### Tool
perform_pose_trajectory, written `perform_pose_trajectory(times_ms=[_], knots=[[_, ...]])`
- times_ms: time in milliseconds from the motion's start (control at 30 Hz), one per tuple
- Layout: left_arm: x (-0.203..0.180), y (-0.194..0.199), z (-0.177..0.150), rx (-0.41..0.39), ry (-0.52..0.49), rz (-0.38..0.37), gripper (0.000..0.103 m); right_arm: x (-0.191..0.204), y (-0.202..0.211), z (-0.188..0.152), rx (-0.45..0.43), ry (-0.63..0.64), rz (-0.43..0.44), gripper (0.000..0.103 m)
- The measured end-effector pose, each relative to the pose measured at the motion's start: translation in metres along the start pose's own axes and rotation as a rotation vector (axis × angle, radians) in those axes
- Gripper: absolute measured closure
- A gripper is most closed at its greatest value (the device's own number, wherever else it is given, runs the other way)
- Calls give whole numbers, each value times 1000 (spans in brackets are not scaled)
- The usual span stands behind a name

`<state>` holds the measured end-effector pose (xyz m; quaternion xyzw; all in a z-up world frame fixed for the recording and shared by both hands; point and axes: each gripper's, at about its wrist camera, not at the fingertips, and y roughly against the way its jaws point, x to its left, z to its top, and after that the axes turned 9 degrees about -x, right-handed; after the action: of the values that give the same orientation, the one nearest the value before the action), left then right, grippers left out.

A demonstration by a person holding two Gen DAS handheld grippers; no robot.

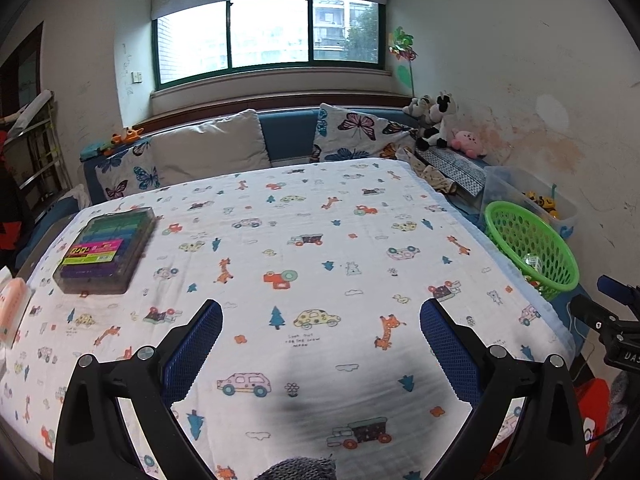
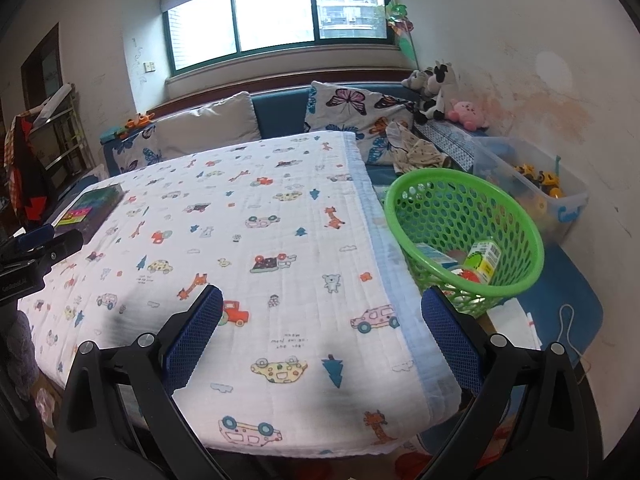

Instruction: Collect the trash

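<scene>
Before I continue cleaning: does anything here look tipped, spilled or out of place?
The green basket beside the table leans toward the table instead of standing level, with trash inside. No spill shows. The marker box lies flat on the cloth.

Right tongs: jaws spread wide, nothing between them.
Worktop: under the tongs, covered by a cartoon-print cloth.
Green basket: ahead-right of the tongs, off the worktop's edge, holding a carton and wrappers.
Marker case: far ahead-left.

Patterned cloth-covered table bears marker case.
</scene>
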<state>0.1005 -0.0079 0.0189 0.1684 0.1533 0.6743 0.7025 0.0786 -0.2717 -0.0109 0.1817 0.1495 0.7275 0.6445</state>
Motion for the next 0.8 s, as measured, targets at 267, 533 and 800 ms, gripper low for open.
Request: perform_pose_trajectory(times_ms=[267,533,800], knots=[[4,2,-1,-6,10,15,7,4,0,1,-7,7,1,4],[5,3,-1,-11,7,31,7,8,-2,3,-9,17,4,4],[6,3,-2,-10,7,38,7,11,-4,2,-4,17,12,4]])
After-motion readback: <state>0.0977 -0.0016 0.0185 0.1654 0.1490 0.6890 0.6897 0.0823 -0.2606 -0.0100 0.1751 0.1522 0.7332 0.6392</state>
